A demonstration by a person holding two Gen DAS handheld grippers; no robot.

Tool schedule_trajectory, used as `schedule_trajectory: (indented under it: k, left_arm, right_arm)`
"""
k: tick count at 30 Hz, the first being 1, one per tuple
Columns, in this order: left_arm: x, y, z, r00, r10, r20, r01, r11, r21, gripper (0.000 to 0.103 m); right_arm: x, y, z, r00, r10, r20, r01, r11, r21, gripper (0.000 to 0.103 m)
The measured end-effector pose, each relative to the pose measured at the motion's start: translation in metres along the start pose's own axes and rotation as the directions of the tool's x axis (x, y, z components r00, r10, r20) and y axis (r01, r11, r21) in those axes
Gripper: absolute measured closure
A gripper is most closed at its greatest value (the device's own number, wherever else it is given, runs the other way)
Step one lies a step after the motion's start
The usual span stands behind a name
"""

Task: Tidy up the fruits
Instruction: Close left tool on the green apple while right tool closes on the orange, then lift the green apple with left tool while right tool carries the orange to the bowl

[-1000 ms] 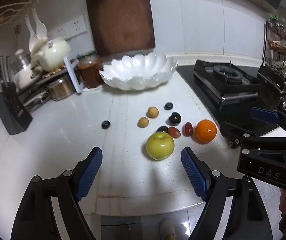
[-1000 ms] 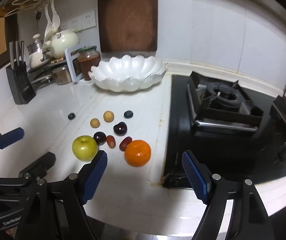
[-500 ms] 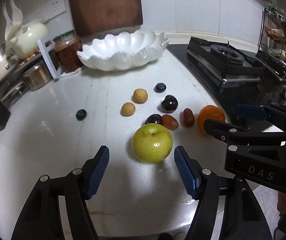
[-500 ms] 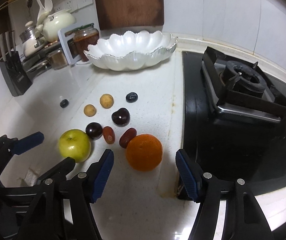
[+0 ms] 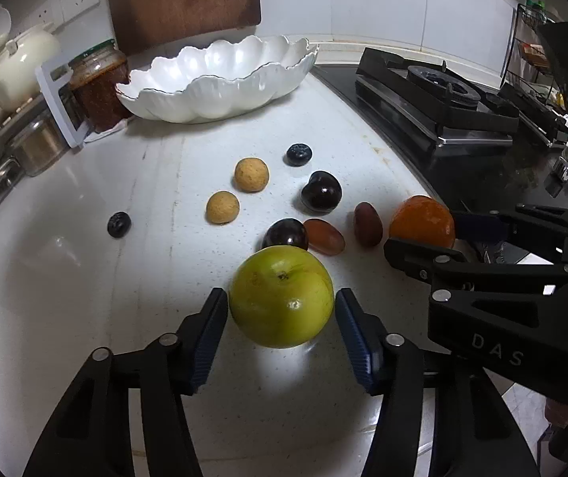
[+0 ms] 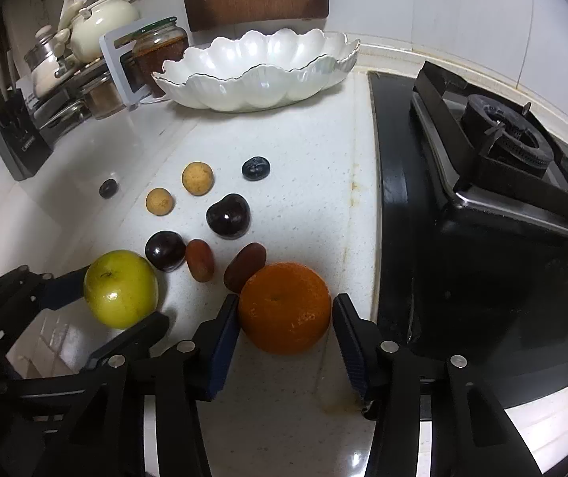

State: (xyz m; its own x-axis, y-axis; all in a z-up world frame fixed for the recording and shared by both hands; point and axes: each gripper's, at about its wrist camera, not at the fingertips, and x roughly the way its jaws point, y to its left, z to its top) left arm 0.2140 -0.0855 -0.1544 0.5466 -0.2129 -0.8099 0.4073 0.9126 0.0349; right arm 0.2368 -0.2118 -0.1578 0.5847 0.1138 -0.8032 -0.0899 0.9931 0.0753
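A green apple [image 5: 280, 298] sits on the white counter [image 5: 85, 298] between the blue pads of my left gripper [image 5: 280, 293]. Its jaws are closing, and thin gaps still show at the pads. An orange [image 6: 284, 308] lies between the pads of my right gripper [image 6: 285, 300], also closing, not visibly pressed. Beyond them lie two dark cherries [image 5: 320, 196], two reddish grapes [image 5: 323, 236], two tan round fruits [image 5: 251, 175] and two blueberries [image 5: 299, 154]. An empty white scalloped bowl [image 5: 220, 91] stands at the back.
A black gas hob [image 6: 502, 183] borders the fruit on the right. A jar [image 5: 99, 79], a white kettle [image 5: 17, 67], pots and a knife block [image 6: 17, 147] crowd the back left. A wooden board [image 5: 184, 0] leans on the wall.
Both grippers have come forward and down over the counter, and both sets of jaws have narrowed. The apple and the orange now sit between the pads instead of ahead of them.
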Motion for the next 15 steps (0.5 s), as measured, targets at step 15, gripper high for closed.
schedule_trajectory:
  k: [15]
  left_arm:
    - [-0.011, 0.007, 0.003, 0.999, -0.002, 0.035, 0.003, 1.0, -0.017, 0.055]
  right_arm:
    - [-0.008, 0.001, 0.002, 1.0, -0.001, 0.03, 0.001, 1.0, 0.006, 0.059]
